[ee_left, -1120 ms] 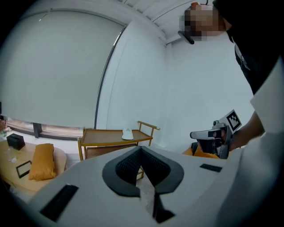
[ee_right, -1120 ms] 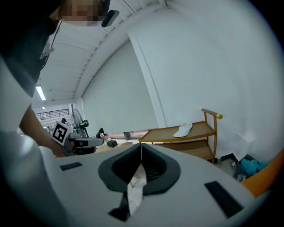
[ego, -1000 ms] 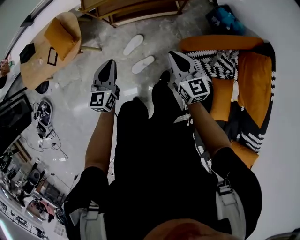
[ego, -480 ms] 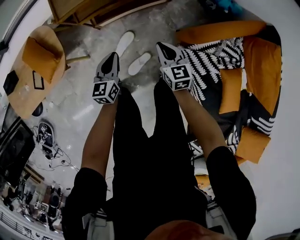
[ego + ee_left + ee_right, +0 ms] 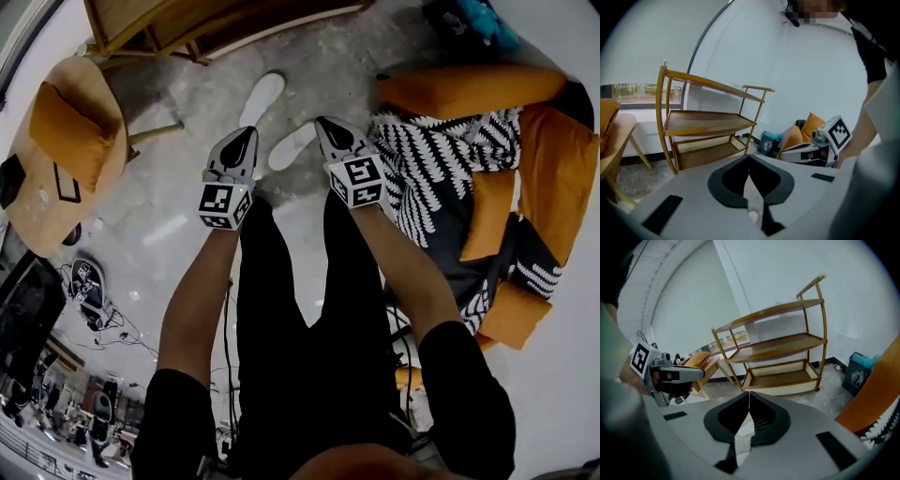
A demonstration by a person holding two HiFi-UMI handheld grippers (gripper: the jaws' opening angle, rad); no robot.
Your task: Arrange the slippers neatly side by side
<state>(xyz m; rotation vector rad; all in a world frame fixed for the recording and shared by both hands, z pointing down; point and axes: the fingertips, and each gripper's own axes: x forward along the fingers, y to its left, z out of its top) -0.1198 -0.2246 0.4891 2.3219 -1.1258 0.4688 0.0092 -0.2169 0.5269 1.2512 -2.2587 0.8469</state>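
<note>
Two white slippers lie apart on the grey floor in the head view. The far slipper points away, and the near slipper lies at an angle to it. My left gripper is held in the air just left of the near slipper, shut and empty. My right gripper hovers just right of that slipper, also shut with nothing in it. In the left gripper view the left gripper has its jaws closed together. The right gripper looks the same in its own view. Neither gripper view shows the slippers.
A wooden shelf rack stands beyond the slippers. A round wooden table with an orange cushion is at the left. An orange sofa with a black-and-white throw is at the right. Cables and gear lie on the floor at the left.
Both grippers have drawn closer together and nearer the slippers, as the head view swung toward the sofa. Both stayed shut and empty. The slippers have not moved.
</note>
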